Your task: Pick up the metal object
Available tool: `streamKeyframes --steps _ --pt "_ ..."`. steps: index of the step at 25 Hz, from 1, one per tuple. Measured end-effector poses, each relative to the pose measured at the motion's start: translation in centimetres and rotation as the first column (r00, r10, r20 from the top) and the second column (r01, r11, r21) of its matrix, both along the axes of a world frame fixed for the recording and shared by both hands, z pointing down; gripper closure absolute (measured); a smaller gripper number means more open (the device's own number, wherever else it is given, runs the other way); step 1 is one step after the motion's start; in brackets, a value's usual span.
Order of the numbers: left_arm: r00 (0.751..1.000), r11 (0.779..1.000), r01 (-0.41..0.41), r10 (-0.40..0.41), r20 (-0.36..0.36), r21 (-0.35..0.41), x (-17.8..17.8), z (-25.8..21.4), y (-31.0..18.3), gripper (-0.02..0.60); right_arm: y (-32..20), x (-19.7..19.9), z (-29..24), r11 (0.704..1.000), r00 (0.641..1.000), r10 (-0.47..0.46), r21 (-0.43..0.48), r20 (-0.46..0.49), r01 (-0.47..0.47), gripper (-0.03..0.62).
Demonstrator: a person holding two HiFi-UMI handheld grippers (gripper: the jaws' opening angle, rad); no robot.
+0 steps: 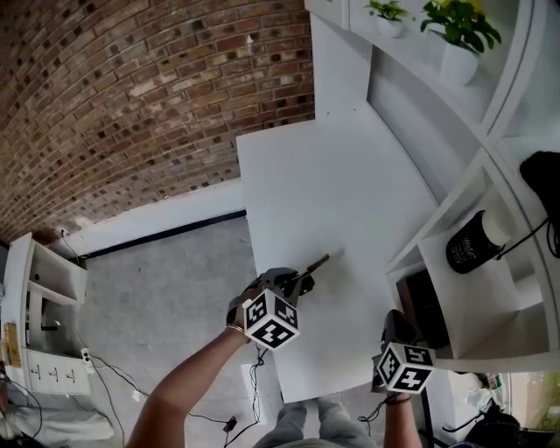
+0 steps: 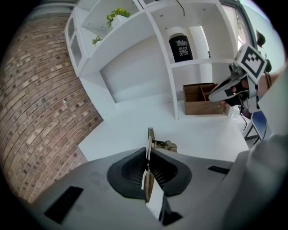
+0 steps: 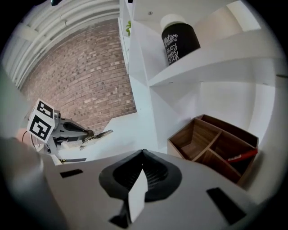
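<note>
The metal object [image 1: 317,263] is a thin flat brass-coloured strip, lifted a little above the white table [image 1: 350,175]. My left gripper [image 1: 297,280] is shut on it near the table's left front edge. In the left gripper view the strip [image 2: 150,137] stands on edge between the pressed pads and sticks out ahead of the left gripper [image 2: 147,157]. My right gripper [image 1: 395,322] hovers at the table's front right corner, shut with nothing in it. In the right gripper view the right gripper [image 3: 141,157] shows closed pads, with the strip [image 3: 101,134] far to the left.
White shelving runs along the table's right side. It holds a black jar [image 1: 472,241] and potted plants [image 1: 459,26]. A wooden divided box [image 3: 216,143] with a red item [image 3: 243,155] sits under the shelf. A brick wall [image 1: 131,87] lies beyond the table's left edge.
</note>
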State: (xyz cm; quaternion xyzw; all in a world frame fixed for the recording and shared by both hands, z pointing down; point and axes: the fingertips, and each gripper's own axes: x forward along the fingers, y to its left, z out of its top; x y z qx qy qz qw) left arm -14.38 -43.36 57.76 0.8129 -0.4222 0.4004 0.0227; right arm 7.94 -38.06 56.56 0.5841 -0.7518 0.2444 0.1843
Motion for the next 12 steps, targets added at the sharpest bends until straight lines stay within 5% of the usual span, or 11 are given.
streamKeyframes --steps 12 --pt "0.937 0.959 0.267 -0.236 -0.256 0.094 -3.4 -8.7 3.2 0.561 -1.5 -3.2 -7.5 0.980 0.992 -0.124 0.155 -0.010 0.124 0.592"
